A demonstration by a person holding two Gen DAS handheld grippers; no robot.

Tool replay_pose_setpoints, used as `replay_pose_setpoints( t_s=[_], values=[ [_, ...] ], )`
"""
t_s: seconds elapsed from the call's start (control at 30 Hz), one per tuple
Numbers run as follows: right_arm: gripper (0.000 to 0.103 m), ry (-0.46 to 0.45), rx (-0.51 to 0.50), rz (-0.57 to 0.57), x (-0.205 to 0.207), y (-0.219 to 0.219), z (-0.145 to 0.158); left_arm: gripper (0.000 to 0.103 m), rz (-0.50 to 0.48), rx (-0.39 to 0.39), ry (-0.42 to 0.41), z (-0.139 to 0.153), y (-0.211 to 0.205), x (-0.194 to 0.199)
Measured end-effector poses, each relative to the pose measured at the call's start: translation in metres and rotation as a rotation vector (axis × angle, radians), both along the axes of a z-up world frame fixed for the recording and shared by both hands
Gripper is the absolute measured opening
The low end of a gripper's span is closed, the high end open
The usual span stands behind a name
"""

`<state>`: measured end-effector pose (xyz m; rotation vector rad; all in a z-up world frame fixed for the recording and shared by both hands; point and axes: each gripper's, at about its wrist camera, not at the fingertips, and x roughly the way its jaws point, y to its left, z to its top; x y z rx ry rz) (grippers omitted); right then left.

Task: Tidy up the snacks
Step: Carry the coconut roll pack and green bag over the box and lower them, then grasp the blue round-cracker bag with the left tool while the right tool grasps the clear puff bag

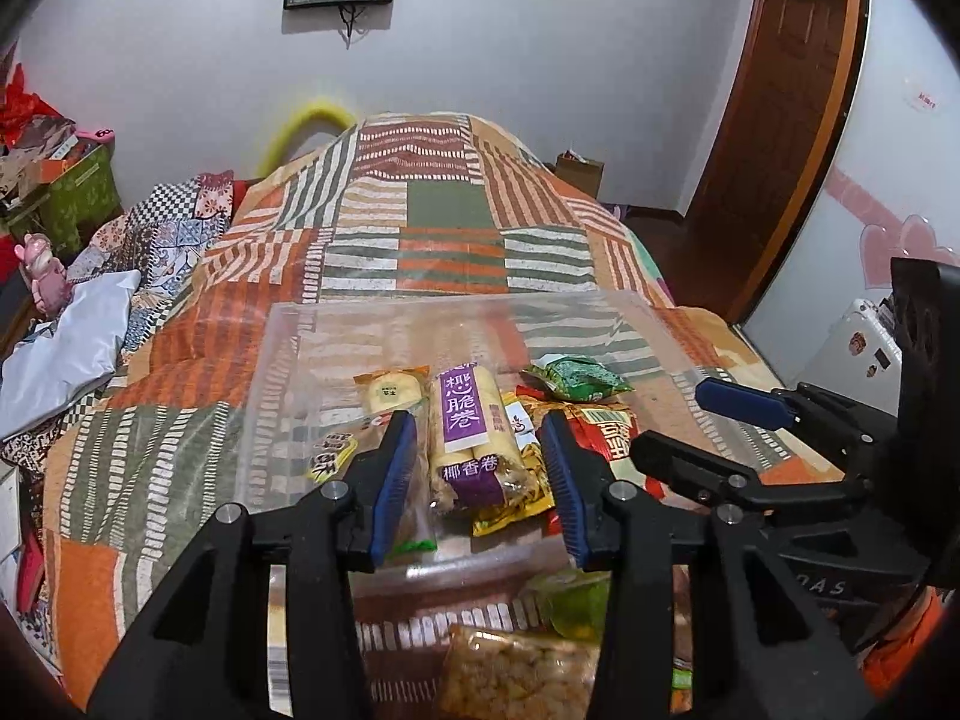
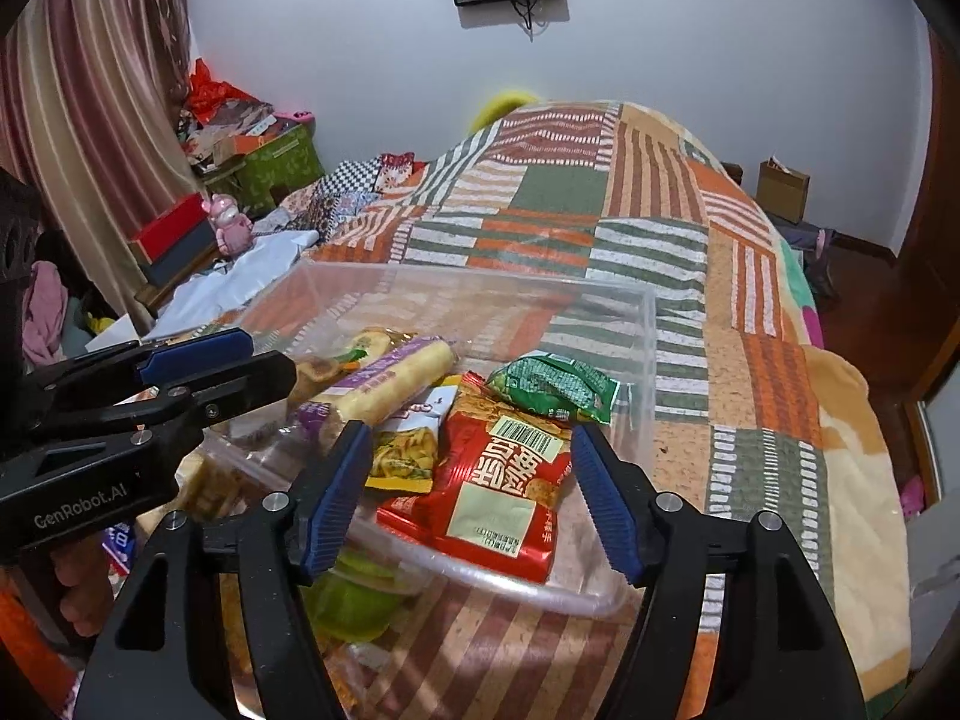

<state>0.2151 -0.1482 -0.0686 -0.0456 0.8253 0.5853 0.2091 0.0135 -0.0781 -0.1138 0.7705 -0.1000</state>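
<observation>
While both tools hover over the near rim of the clear plastic bin (image 1: pixel 282 324) on the bed (image 1: pixel 420 204), nothing is gripped. Left tool (image 1: pixel 480 480): jaws apart, straddling the purple-labelled roll pack (image 1: pixel 462 426) without visibly pressing on it. Right tool (image 2: pixel 474 498): jaws wide apart, the red snack bag (image 2: pixel 498 480) below and between them, no contact seen.

Risks, as I judge them:
- Snacks overlap in a loose heap; closing on the roll pack may also pinch the yellow packet (image 1: pixel 516 495) beside it and drag both.
- Crisp rolls crush under a hard squeeze.
- The two tools sit close together; a sideways move by either could knock the other.
- Soft bedding means the bin can tip or slide if a jaw catches its rim.

View differences:
- Left wrist view shows a round cracker pack (image 1: pixel 393 393) left of the roll and a bag of pale snacks (image 1: pixel 516 678) outside the bin, beneath the tool.
- Right wrist view shows the red bag's barcode face and the green packet (image 2: pixel 552 387) beyond it more fully, plus the bin's far right corner.
</observation>
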Motion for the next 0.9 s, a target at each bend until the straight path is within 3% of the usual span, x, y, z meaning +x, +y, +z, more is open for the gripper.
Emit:
replay_pose_setpoints(
  t_s=[0.07, 0.23, 0.43, 0.67, 0.9],
  values=[
    [0.067, -0.012, 0.008, 0.000, -0.006, -0.003, 0.006, 0.044, 0.005, 0.004, -0.013, 0.006, 0.001, -0.008],
    [0.069, -0.043, 0.023, -0.003, -0.021, -0.009, 0.022, 0.066, 0.051, 0.018, -0.065, 0.023, 0.010, -0.034],
    [0.073, -0.069, 0.041, 0.002, -0.045, -0.014, 0.035, 0.077, 0.089, 0.042, -0.079, 0.032, 0.027, -0.062],
    [0.075, -0.066, 0.045, 0.045, -0.071, -0.006, 0.036, 0.079, 0.147, 0.071, -0.043, 0.026, 0.059, -0.097],
    [0.075, -0.002, 0.037, 0.087, -0.081, 0.008, 0.015, 0.079, 0.203, 0.083, 0.012, 0.009, 0.095, -0.122]
  ],
)
